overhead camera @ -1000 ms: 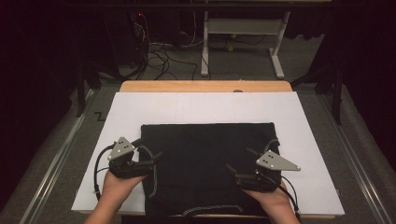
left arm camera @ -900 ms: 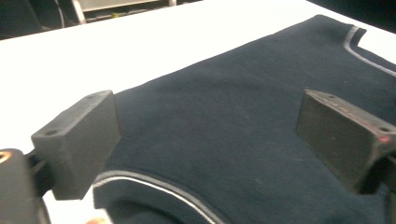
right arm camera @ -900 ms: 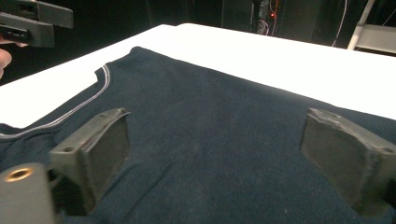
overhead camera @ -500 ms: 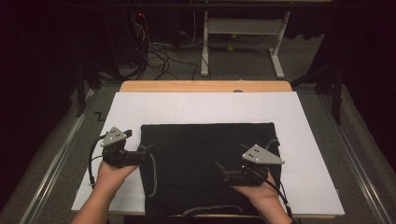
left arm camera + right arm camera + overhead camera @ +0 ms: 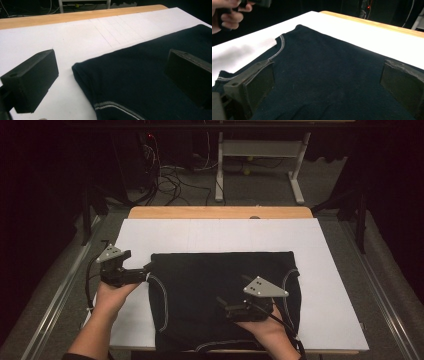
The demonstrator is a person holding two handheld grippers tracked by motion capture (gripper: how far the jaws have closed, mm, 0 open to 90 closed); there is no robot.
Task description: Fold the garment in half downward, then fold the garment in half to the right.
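A: What has changed in the last second?

B: Both hands have shifted. The left gripper [image 5: 148,269] has slid out toward nine o'clock and now sits at the left edge of the dark garment [image 5: 220,290]. The right gripper [image 5: 222,306] has moved in over the cloth, toward its middle at about five o'clock.

A: So what does that mean for the work?

B: I judge they are lining up for a fold, the left at the hem corner, the right ready to pin or pinch the middle.

A: And the jaws?

B: Both grippers are wide open and hold nothing. The left one straddles the garment's edge [image 5: 82,75]; the right one hangs low over the fabric [image 5: 327,82].

A: Where's the garment?

B: Flat on the white bench [image 5: 210,237], near its front edge.
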